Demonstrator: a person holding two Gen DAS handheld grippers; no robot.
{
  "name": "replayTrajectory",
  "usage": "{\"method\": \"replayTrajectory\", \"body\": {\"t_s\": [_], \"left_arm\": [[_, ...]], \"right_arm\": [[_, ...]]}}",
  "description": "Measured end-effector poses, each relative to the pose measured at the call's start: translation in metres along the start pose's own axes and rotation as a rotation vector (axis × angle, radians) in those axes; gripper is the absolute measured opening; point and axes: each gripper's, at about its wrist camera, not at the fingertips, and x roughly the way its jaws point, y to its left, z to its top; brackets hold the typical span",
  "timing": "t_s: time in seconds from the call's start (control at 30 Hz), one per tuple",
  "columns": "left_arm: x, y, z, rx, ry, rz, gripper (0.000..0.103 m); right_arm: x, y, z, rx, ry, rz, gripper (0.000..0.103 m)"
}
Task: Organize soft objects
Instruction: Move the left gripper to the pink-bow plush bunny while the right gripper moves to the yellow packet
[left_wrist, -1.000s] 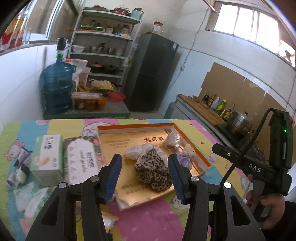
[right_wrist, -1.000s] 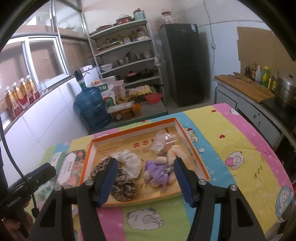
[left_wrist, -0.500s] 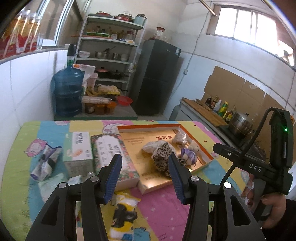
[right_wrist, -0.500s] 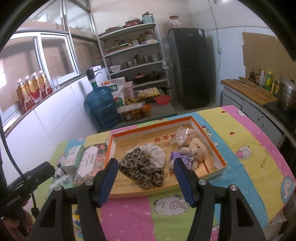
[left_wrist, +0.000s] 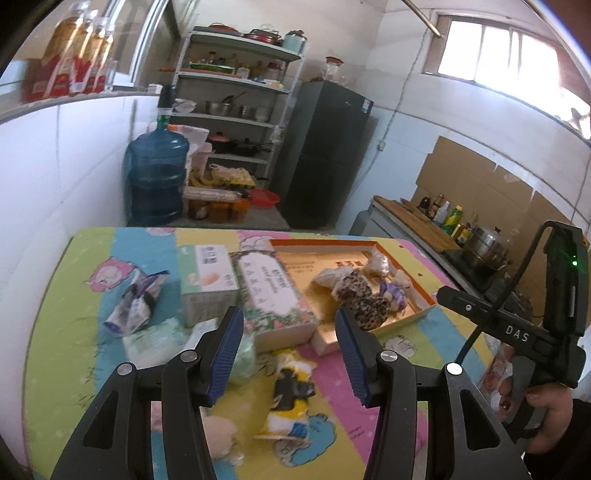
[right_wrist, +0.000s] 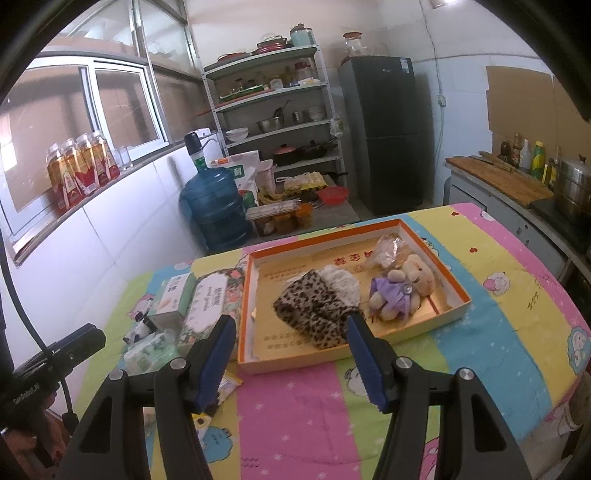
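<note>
Left gripper (left_wrist: 290, 354) hangs with jaws apart and empty above a yellow-and-black soft pack (left_wrist: 290, 391). Right gripper (right_wrist: 291, 360), likewise parted and empty, hovers before the orange tray (right_wrist: 436, 240) holding leopard-print cloth (right_wrist: 314, 310) and teddy bear (right_wrist: 402, 288) just ahead.

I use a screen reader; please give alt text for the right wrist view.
An open, empty right gripper hovers before an orange-rimmed tray holding a leopard-print cloth and a small teddy bear, on a colourful cartoon tablecloth in a kitchen.
</note>
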Motion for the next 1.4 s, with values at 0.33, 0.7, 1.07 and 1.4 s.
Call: {"method": "replayTrajectory", "body": {"t_s": [0.33,0.7,1.07,1.4], "left_arm": [[-0.022,0.037,-0.012,-0.034,-0.01,0.05,0.053],[-0.04,0.068,-0.029,-0.058,-0.002,0.099,0.053],[-0.032,0.09,-0.056,-0.105,0.043,0.11,0.053],[-0.003,0.091,-0.074,-0.132,0.102,0.102,0.053]], "right_arm": [[-0.002,0.029,-0.01,-0.023,0.008,0.017,0.062],[0.005,0.057,-0.024,-0.044,0.034,0.05,0.062],[0.013,0.077,-0.039,-0.086,0.082,0.062,0.062],[0.017,0.074,-0.046,-0.109,0.122,0.045,0.062]]}}
